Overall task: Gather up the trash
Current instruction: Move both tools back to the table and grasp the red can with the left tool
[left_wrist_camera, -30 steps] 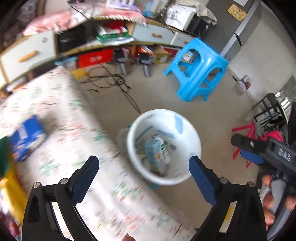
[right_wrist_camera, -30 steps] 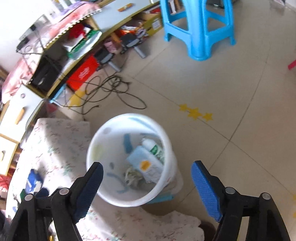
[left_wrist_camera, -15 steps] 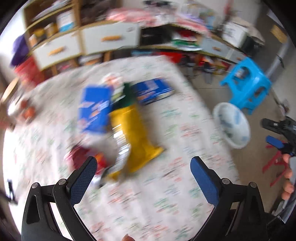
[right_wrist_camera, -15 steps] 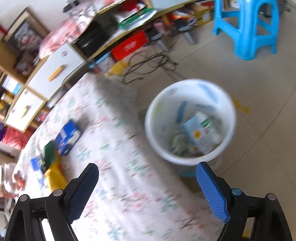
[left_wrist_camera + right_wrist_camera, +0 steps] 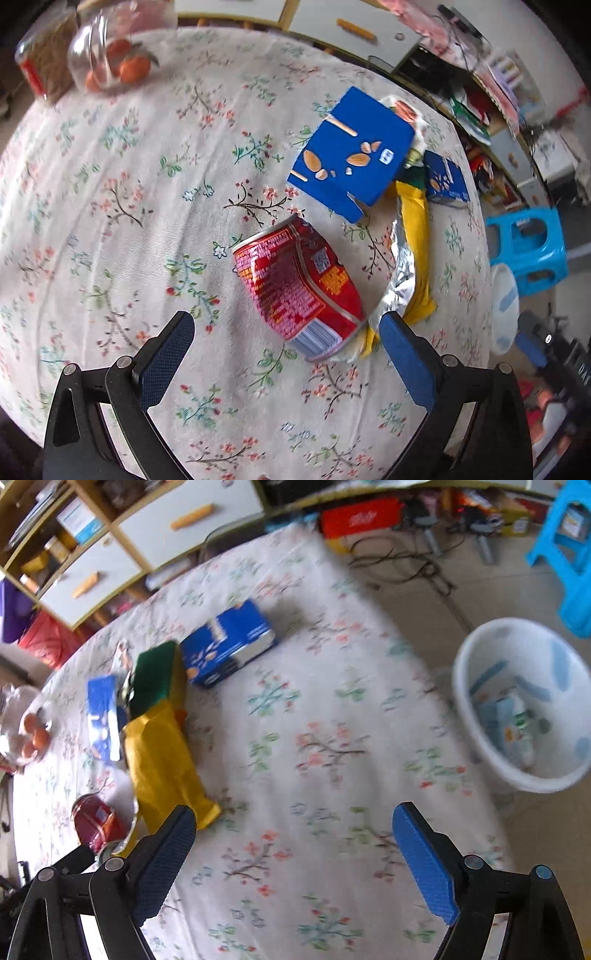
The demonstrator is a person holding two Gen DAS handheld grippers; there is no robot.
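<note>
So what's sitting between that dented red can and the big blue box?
Nothing but flowered tablecloth. In the left wrist view, a bare strip of cloth separates the red can from the blue box; the yellow bag lies off to the side.

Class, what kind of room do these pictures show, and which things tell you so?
Probably a lived-in home room: a table under a floral tablecloth, a white drawer cabinet with wooden handles, and a blue plastic stool on the tiled floor.
</note>
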